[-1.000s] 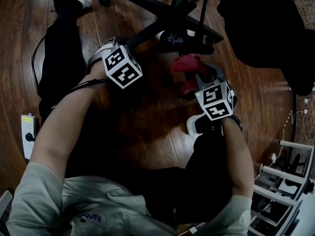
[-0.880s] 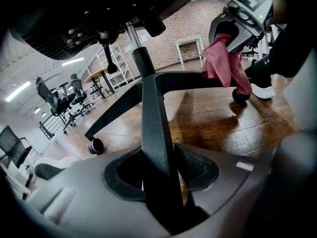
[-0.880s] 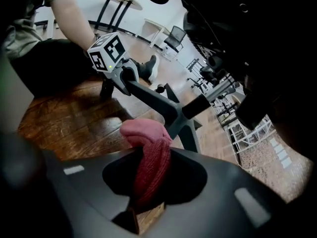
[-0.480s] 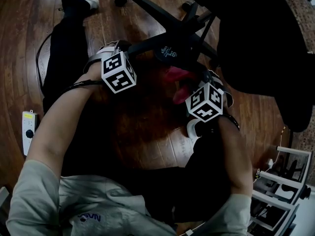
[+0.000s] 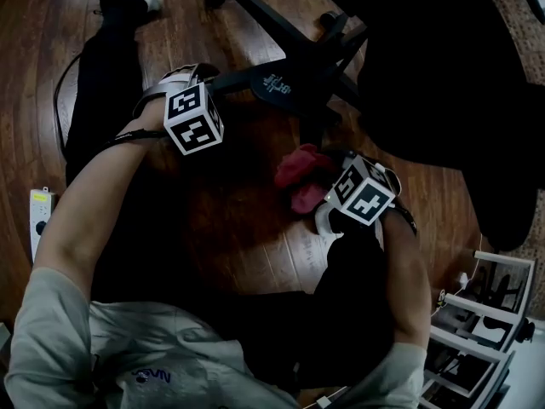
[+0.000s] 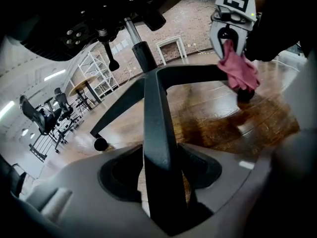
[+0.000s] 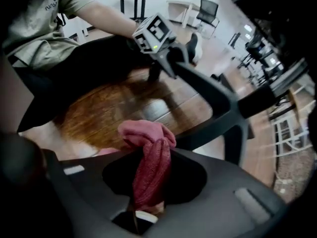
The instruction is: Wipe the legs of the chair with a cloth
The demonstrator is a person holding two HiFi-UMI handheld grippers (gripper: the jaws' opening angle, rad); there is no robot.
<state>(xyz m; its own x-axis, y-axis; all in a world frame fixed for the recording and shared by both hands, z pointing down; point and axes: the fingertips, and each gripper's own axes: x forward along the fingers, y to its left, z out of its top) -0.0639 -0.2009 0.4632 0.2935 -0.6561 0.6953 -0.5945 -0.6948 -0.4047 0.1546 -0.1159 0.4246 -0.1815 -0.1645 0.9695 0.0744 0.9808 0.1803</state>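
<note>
Red cloth (image 5: pixel 298 174) bunched, pinched in right tongs (image 7: pixel 146 208), by black star-base chair legs (image 5: pixel 294 83).

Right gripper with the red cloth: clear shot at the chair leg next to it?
Likely yes. The right gripper, shut on the red cloth, hangs right beside that chair leg, and nothing shows between them.

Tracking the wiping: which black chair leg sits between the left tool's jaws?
The black plastic leg centred in the left gripper view: only it lies inside the left tool, jaws just opening.
</note>
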